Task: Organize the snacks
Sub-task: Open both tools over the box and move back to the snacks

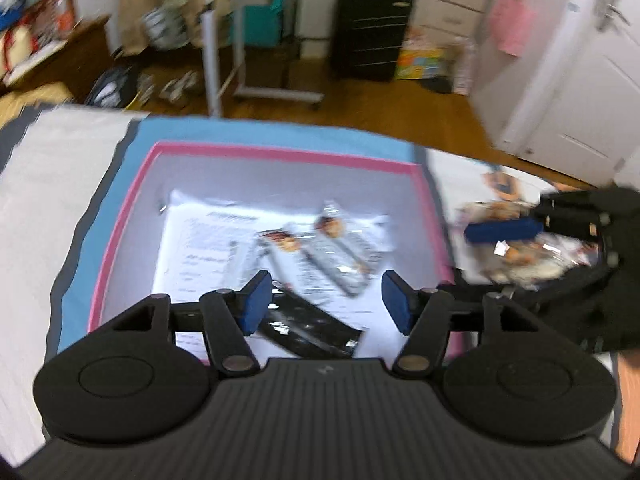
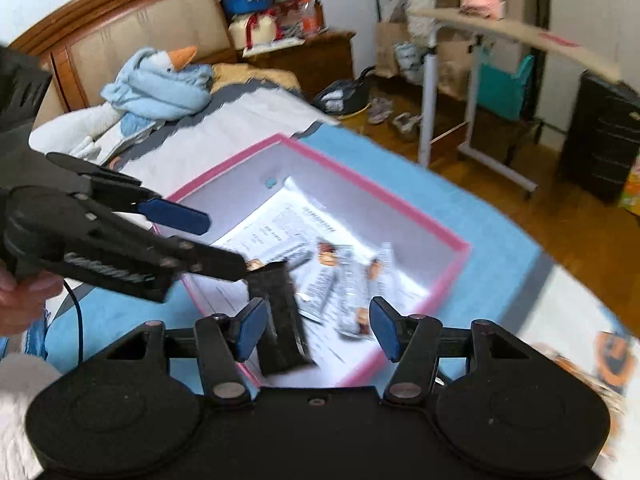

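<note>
The left tongs [image 1: 326,300] and right tongs [image 2: 318,328] both stand wide, holding nothing. A shiny black snack packet [image 1: 308,326] lies low in the pink-rimmed white cardboard box [image 1: 280,154], beside silver snack packets [image 1: 340,260].

A wooden bed headboard with beige padded panel [image 2: 132,28] stands behind a white goose plush wrapped in pale-blue cloth [image 2: 160,80]; right of the headboard, a brown wooden nightstand [image 2: 320,58].
</note>
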A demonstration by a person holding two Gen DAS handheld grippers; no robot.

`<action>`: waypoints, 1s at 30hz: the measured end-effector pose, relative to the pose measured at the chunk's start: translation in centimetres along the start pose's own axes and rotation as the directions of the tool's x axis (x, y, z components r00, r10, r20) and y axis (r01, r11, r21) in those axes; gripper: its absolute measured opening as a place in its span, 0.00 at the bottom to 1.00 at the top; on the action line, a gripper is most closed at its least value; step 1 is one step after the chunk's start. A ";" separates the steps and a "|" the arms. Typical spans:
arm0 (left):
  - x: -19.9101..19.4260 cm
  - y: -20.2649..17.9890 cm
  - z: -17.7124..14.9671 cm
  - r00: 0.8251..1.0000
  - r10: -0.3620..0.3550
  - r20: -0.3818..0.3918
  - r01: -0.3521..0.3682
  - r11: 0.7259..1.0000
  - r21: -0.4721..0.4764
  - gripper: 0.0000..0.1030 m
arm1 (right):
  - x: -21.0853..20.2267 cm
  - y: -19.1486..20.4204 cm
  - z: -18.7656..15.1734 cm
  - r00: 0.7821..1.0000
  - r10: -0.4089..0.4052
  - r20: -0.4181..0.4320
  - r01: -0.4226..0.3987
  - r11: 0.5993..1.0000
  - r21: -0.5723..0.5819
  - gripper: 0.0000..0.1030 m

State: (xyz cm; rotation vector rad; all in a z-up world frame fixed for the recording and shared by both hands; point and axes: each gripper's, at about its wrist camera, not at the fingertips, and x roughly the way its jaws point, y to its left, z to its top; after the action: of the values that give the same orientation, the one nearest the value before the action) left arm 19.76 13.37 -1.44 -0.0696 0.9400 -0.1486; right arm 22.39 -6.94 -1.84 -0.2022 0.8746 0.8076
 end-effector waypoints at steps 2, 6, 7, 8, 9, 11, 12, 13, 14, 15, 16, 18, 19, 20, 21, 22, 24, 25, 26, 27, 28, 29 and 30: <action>-1.2 -1.9 -0.1 1.000 0.003 0.004 -0.003 0.998 0.066 0.60 | -2.1 -0.6 -0.5 0.999 -0.030 0.010 0.030 1.000 -0.003 0.62; -2.9 -5.4 -0.6 1.000 -0.002 -0.001 0.002 0.986 0.164 0.62 | -6.2 -1.4 -2.1 0.996 -0.085 0.032 0.085 0.996 0.001 0.62; -3.2 -6.2 -0.8 1.000 -0.010 -0.001 0.010 0.983 0.184 0.62 | -7.1 -1.6 -2.6 0.994 -0.098 0.039 0.098 0.995 0.003 0.62; -3.5 -7.1 -1.0 1.000 -0.019 -0.002 0.019 0.979 0.203 0.63 | -7.8 -1.7 -3.0 0.993 -0.109 0.046 0.109 0.994 0.006 0.63; -3.7 -7.8 -1.3 1.000 -0.027 -0.001 0.026 0.975 0.219 0.63 | -8.8 -1.9 -3.6 0.991 -0.122 0.053 0.122 0.992 0.013 0.64; -3.8 -9.6 -1.9 0.999 -0.050 -0.003 0.049 0.967 0.251 0.63 | -10.5 -2.4 -5.0 0.987 -0.149 0.065 0.147 0.989 0.034 0.65; -3.8 -10.4 -2.1 0.998 -0.065 -0.009 0.065 0.963 0.262 0.63 | -11.3 -2.7 -5.8 0.983 -0.167 0.073 0.164 0.985 0.047 0.66; -3.6 -11.2 -2.3 0.996 -0.085 -0.019 0.087 0.959 0.269 0.63 | -11.9 -2.8 -6.6 0.980 -0.184 0.080 0.180 0.982 0.055 0.66; -3.3 -12.0 -2.5 0.994 -0.103 -0.029 0.107 0.957 0.271 0.63 | -12.7 -3.1 -7.6 0.975 -0.205 0.088 0.200 0.978 0.064 0.67; -3.0 -12.8 -2.8 0.992 -0.116 -0.039 0.123 0.954 0.273 0.64 | -13.3 -3.3 -8.6 0.969 -0.229 0.093 0.222 0.972 0.077 0.68; -2.5 -13.6 -3.1 0.990 -0.130 -0.050 0.138 0.951 0.276 0.64 | -13.8 -3.7 -9.7 0.964 -0.250 0.094 0.241 0.966 0.093 0.69; -1.2 -15.2 -3.6 0.985 -0.155 -0.075 0.169 0.947 0.274 0.64 | -14.1 -4.3 -11.7 0.955 -0.286 0.080 0.275 0.953 0.127 0.71; -0.5 -16.1 -3.8 0.982 -0.168 -0.089 0.186 0.944 0.271 0.64 | -14.1 -4.6 -12.6 0.950 -0.304 0.070 0.293 0.946 0.141 0.71; 0.2 -17.0 -4.0 0.978 -0.179 -0.105 0.202 0.941 0.272 0.64 | -14.0 -4.9 -13.7 0.943 -0.327 0.060 0.315 0.937 0.154 0.72; 0.8 -17.8 -4.1 0.975 -0.187 -0.119 0.214 0.938 0.274 0.64 | -13.7 -5.0 -14.5 0.939 -0.341 0.051 0.330 0.930 0.160 0.73; 1.5 -18.7 -4.1 0.973 -0.188 -0.137 0.220 0.935 0.277 0.64 | -13.5 -5.2 -15.3 0.933 -0.357 0.040 0.346 0.923 0.167 0.74; 2.4 -20.3 -4.0 0.968 -0.188 -0.168 0.231 0.928 0.291 0.64 | -13.1 -5.5 -16.9 0.920 -0.391 0.022 0.382 0.907 0.176 0.74; 2.6 -20.9 -3.9 0.965 -0.195 -0.176 0.240 0.925 0.295 0.64 | -13.0 -5.6 -17.7 0.916 -0.401 0.020 0.392 0.903 0.178 0.74; 3.0 -21.5 -3.8 0.962 -0.201 -0.183 0.249 0.924 0.291 0.65 | -12.9 -5.7 -18.4 0.913 -0.406 0.019 0.397 0.900 0.183 0.74; 3.3 -22.0 -3.7 0.958 -0.213 -0.192 0.262 0.923 0.282 0.69 | -12.7 -5.9 -19.0 0.913 -0.407 0.020 0.396 0.898 0.192 0.74; 3.7 -22.5 -3.6 0.953 -0.228 -0.199 0.277 0.922 0.271 0.71 | -12.7 -6.1 -19.7 0.914 -0.405 0.026 0.392 0.898 0.200 0.74; 4.1 -23.1 -3.7 0.949 -0.246 -0.198 0.292 0.921 0.257 0.74 | -12.4 -6.3 -20.3 0.913 -0.406 0.033 0.391 0.896 0.211 0.75; 4.5 -23.6 -3.8 0.947 -0.254 -0.195 0.298 0.922 0.248 0.74 | -12.2 -6.5 -20.8 0.909 -0.415 0.037 0.398 0.891 0.218 0.75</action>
State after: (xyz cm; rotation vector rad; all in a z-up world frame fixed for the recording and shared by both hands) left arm 17.00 -10.63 -4.34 0.0680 1.0590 -0.5533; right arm 9.81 -27.89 -7.07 -0.1606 0.7949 0.3264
